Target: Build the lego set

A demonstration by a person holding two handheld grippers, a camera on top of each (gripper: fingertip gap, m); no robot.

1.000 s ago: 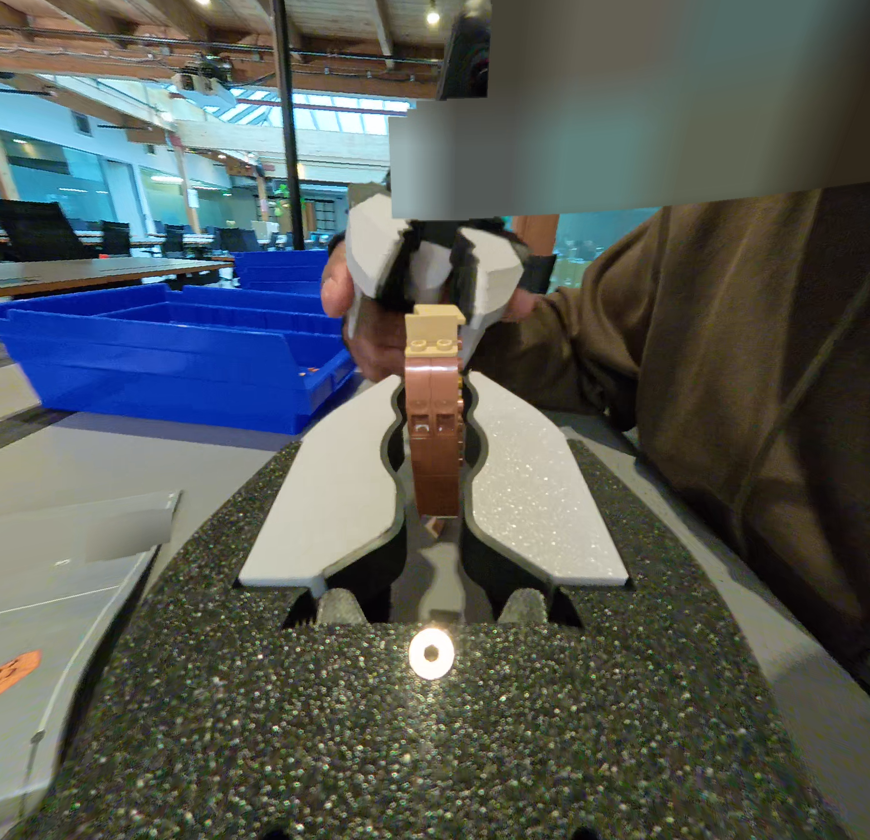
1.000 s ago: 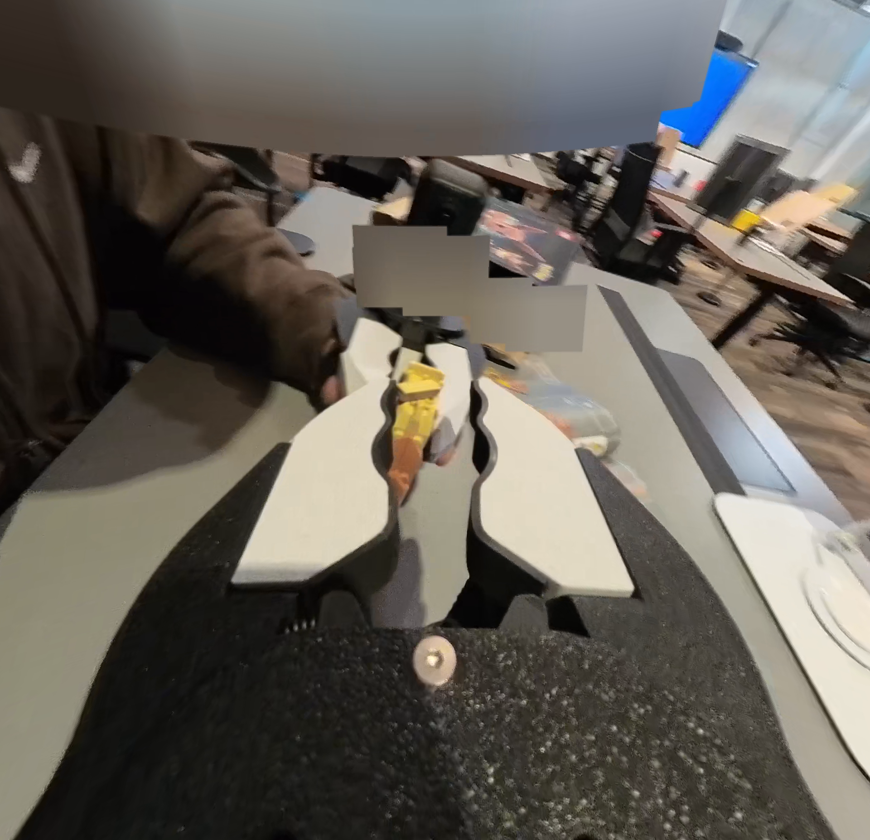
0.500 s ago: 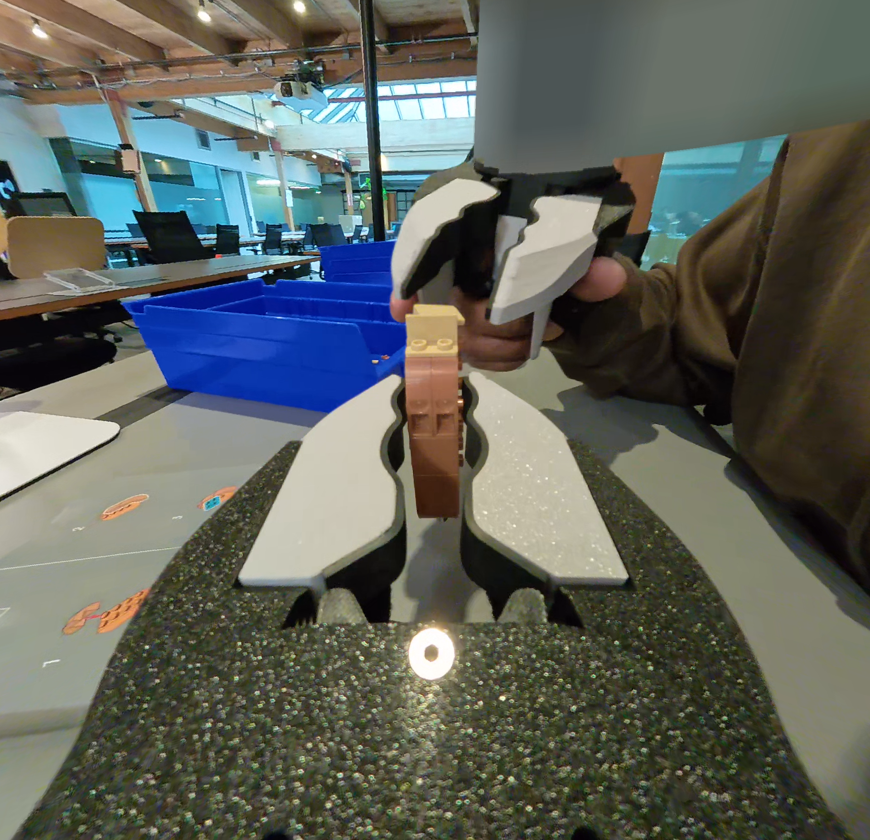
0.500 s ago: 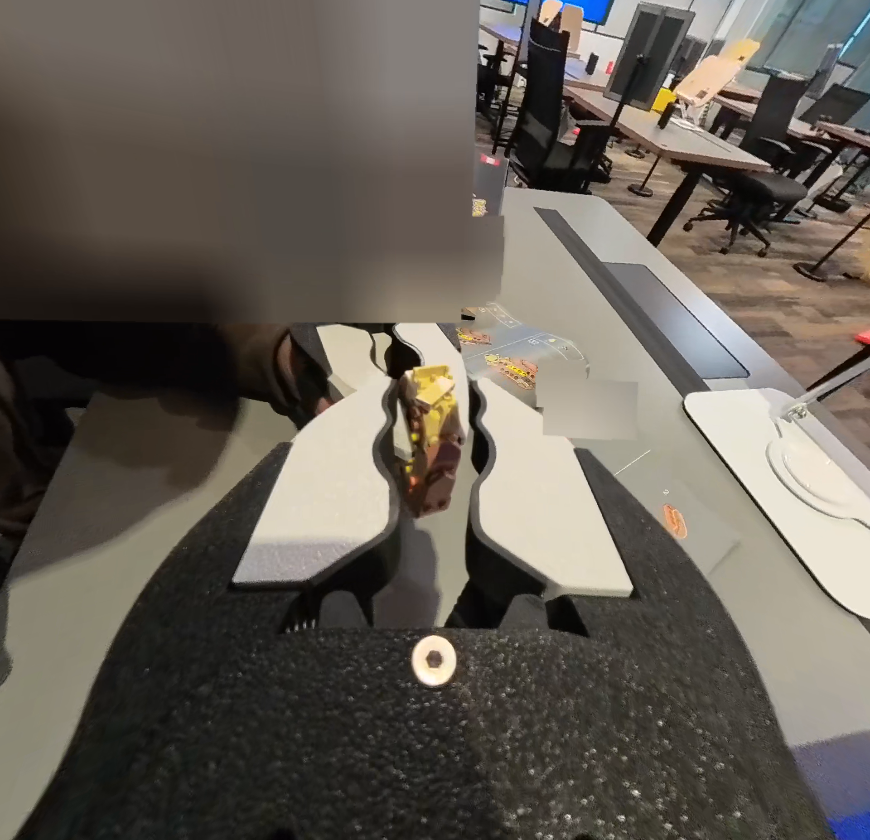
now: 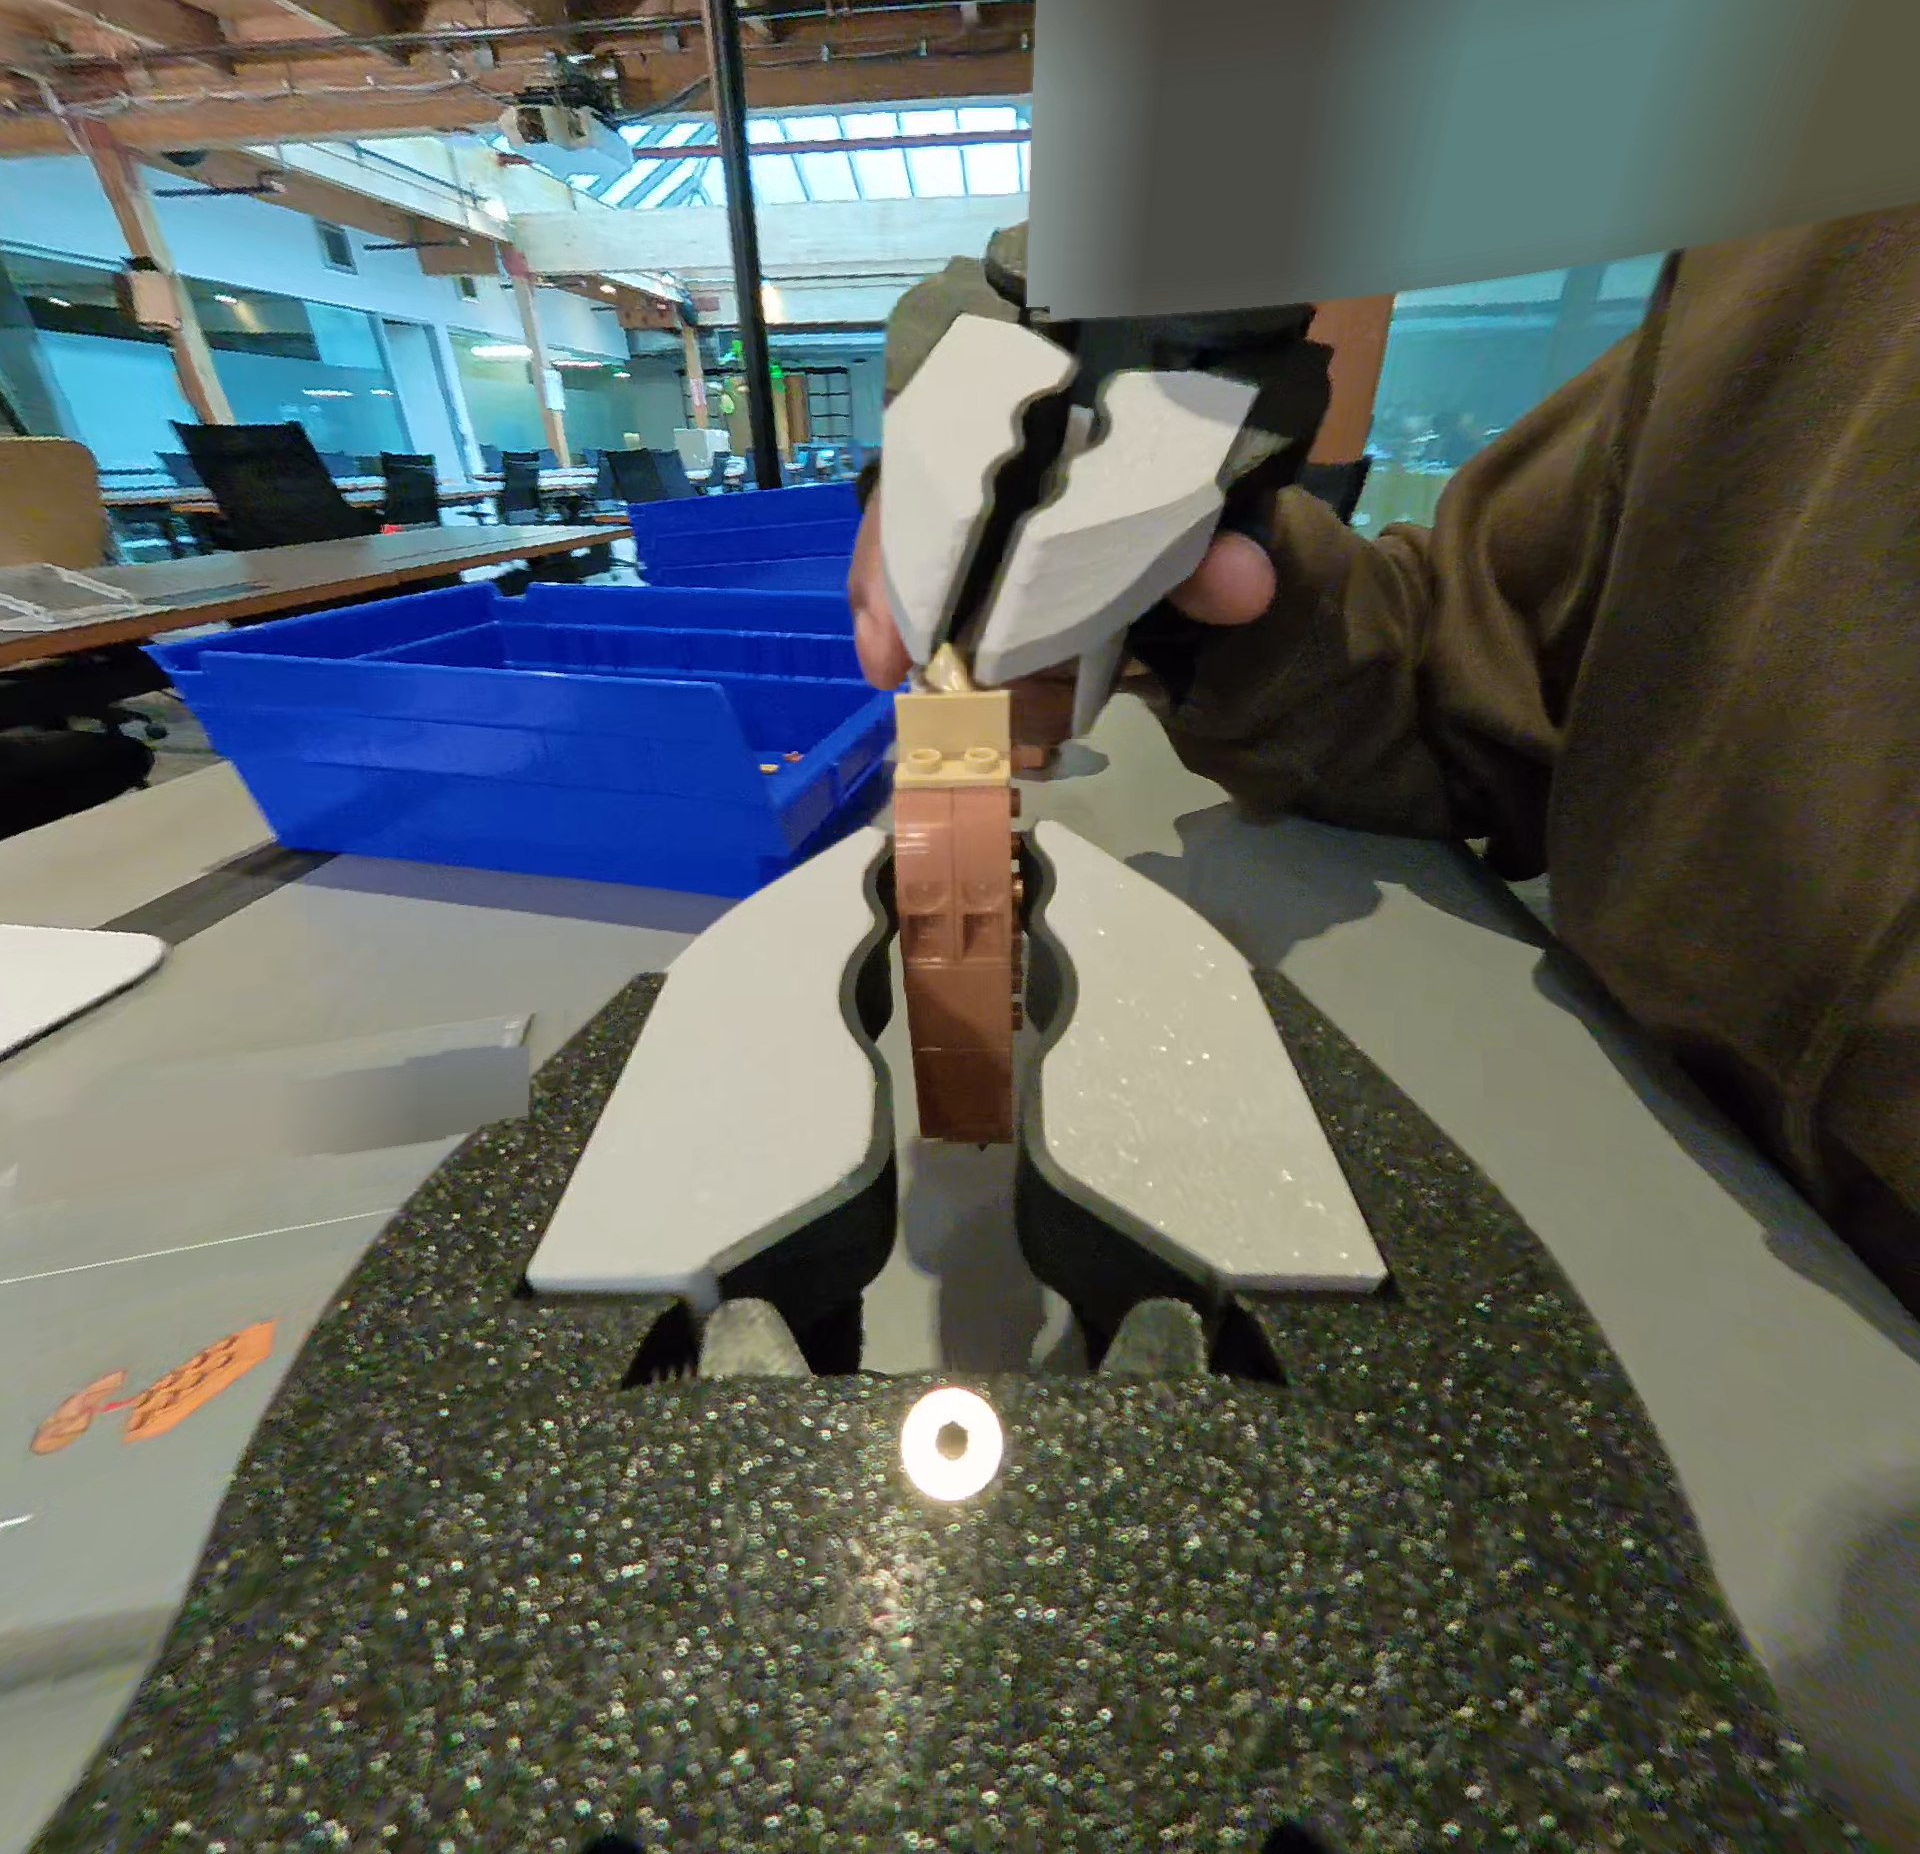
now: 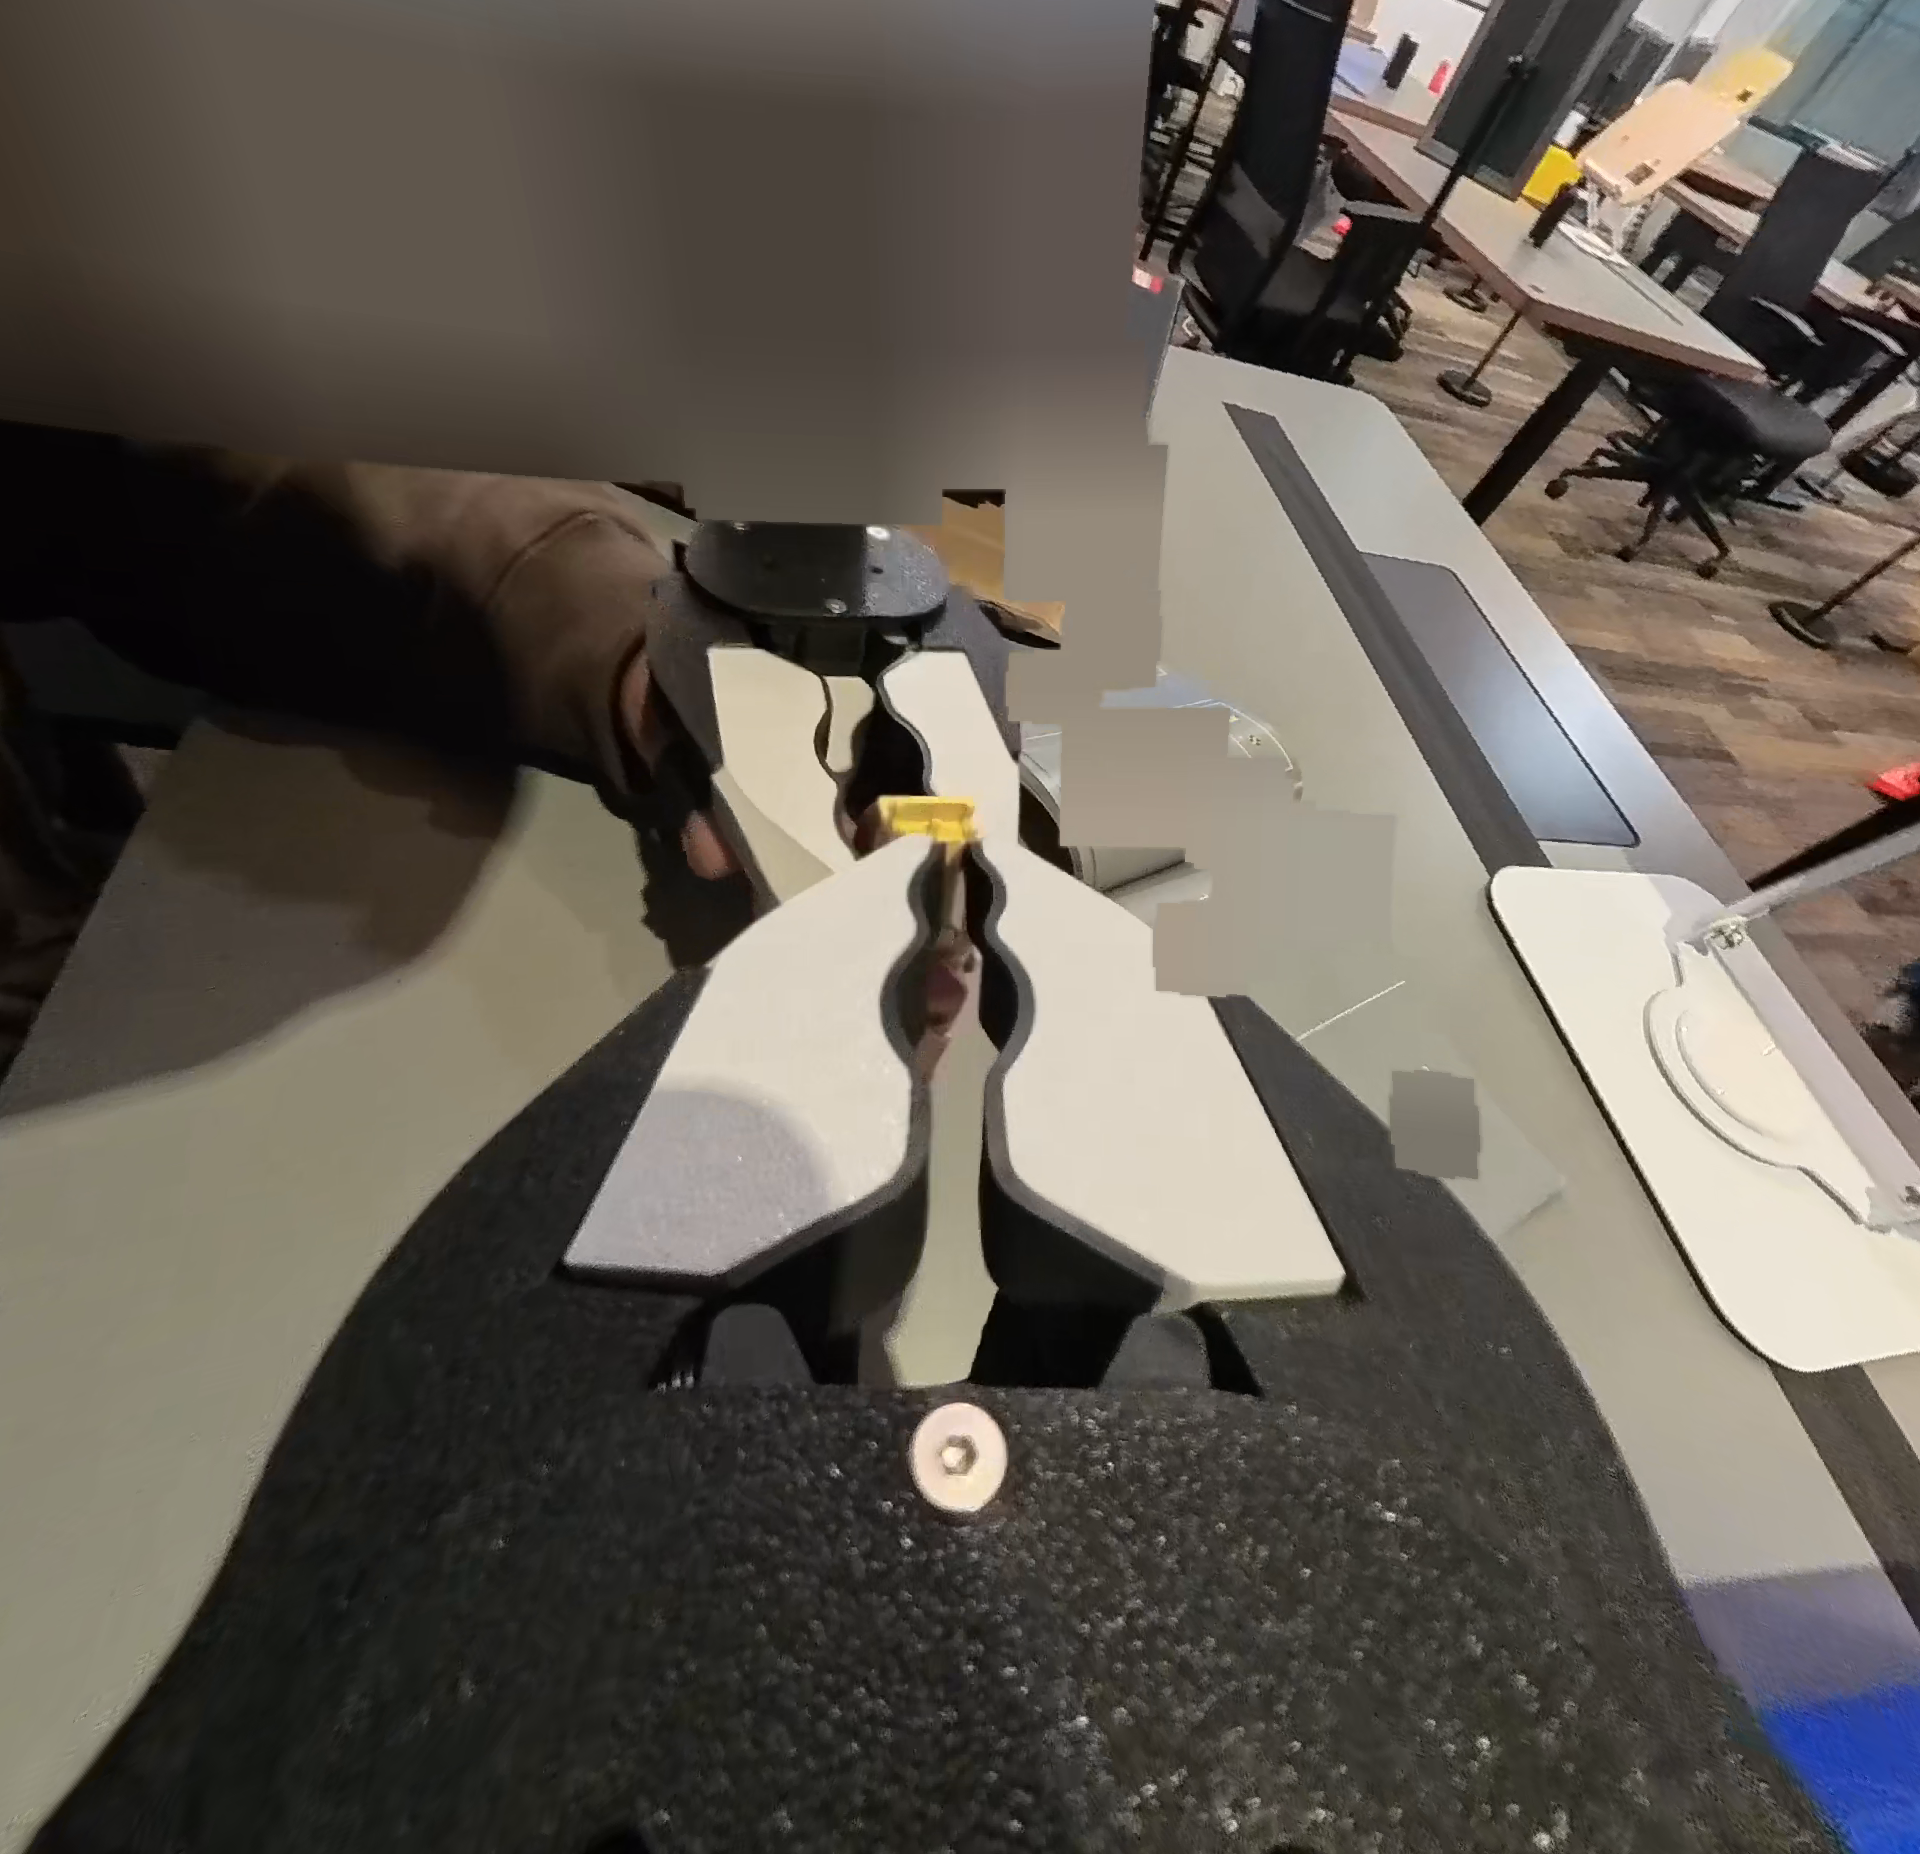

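My left gripper (image 5: 956,854) is shut on a brown lego assembly (image 5: 958,983) with a tan plate (image 5: 953,739) on its far end, held above the grey table. My right gripper (image 5: 951,651) faces it from the other side, tips down on that tan plate, jaws almost together on a small tan piece (image 5: 948,670). In the right wrist view my right gripper (image 6: 951,859) pinches this thin piece (image 6: 948,895). Just beyond it is the plate (image 6: 925,819), which looks yellow here, and the left gripper (image 6: 868,807). Where the piece meets the plate is hidden by the fingertips.
Two blue bins (image 5: 520,724) stand on the table behind and left of the grippers. A sheet with orange pictures (image 5: 156,1389) lies at the left. A white pad (image 6: 1662,1077) with a clear stand lies at the right. The person's brown sleeve (image 5: 1662,765) fills the right side. The tips of both grippers are at nearly the same place.
My right gripper was open around the end of the assembly and has since closed. Its tips now sit on the tan plate. My left gripper keeps its hold on the assembly.
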